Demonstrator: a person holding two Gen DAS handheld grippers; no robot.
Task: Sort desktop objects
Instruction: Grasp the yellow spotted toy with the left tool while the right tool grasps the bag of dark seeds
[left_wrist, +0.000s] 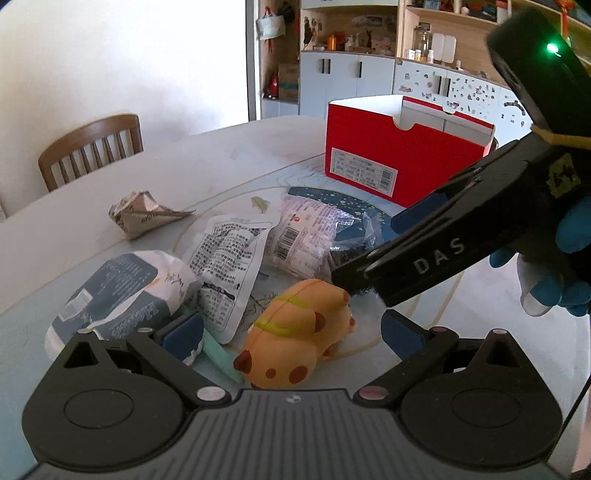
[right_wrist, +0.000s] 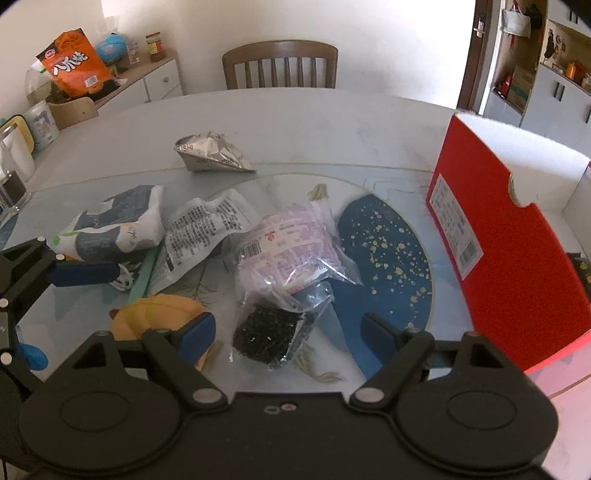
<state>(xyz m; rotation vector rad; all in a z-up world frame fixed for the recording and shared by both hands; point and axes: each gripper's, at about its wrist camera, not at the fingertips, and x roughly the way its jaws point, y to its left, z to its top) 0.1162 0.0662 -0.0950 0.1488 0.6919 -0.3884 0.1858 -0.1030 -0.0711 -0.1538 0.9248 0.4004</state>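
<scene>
An orange plush toy (left_wrist: 295, 332) lies between the open fingers of my left gripper (left_wrist: 291, 338). Behind it lie a white-and-grey packet (left_wrist: 114, 295), a white printed pouch (left_wrist: 225, 262) and a pink snack bag (left_wrist: 306, 236). My right gripper (right_wrist: 288, 332) is open around a clear bag of black seeds (right_wrist: 273, 332), below the pink snack bag (right_wrist: 291, 247). The plush toy (right_wrist: 159, 314) sits to its left. An open red box (right_wrist: 509, 258) stands at the right; it also shows in the left wrist view (left_wrist: 399, 162). The right gripper's body (left_wrist: 443, 251) crosses the left wrist view.
A crumpled foil wrapper (right_wrist: 212, 153) lies further back on the round table (right_wrist: 295, 118). A wooden chair (right_wrist: 280, 64) stands behind the table. A sideboard with an orange bag (right_wrist: 74, 62) is at the left. A dark blue mat (right_wrist: 384, 243) lies beside the box.
</scene>
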